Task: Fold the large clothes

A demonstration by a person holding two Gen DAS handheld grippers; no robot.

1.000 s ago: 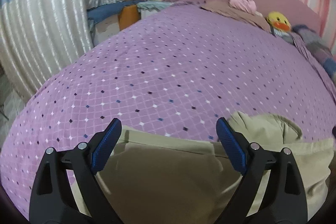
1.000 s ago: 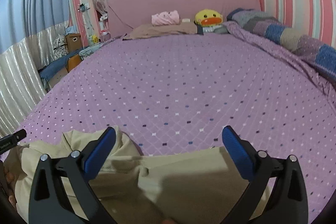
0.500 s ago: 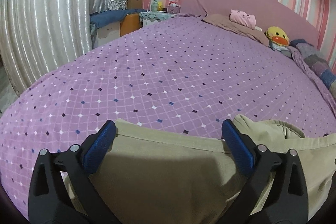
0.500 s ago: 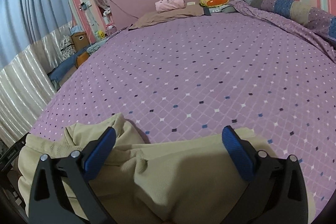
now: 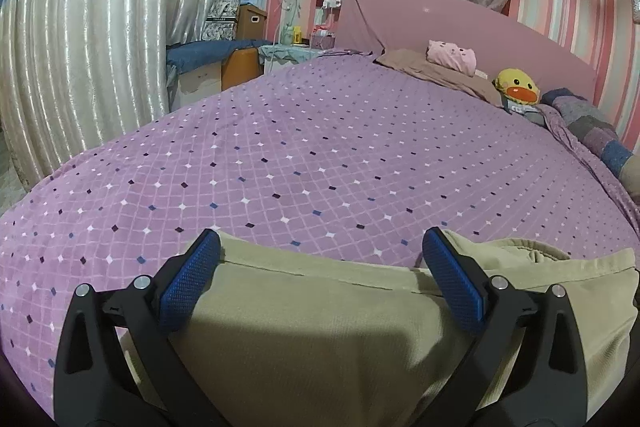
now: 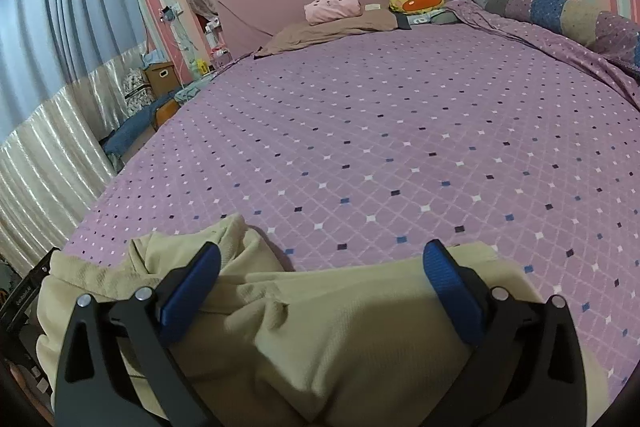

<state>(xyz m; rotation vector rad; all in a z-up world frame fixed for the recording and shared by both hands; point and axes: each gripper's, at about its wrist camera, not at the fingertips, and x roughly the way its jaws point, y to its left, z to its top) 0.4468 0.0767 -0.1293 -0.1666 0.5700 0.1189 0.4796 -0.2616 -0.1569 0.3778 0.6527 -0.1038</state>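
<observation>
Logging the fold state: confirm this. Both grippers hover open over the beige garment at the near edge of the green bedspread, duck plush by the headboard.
One error: the bedspread is purple with a small diamond pattern, not green, as the left wrist view shows. The rest holds: the left gripper and right gripper stand open over the beige garment at the near edge, and the duck plush sits by the headboard.

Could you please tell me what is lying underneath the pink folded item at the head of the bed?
The pink folded item rests on a flat brown pillow, which lies on the purple bedspread. What lies beneath that pillow is covered.
</observation>
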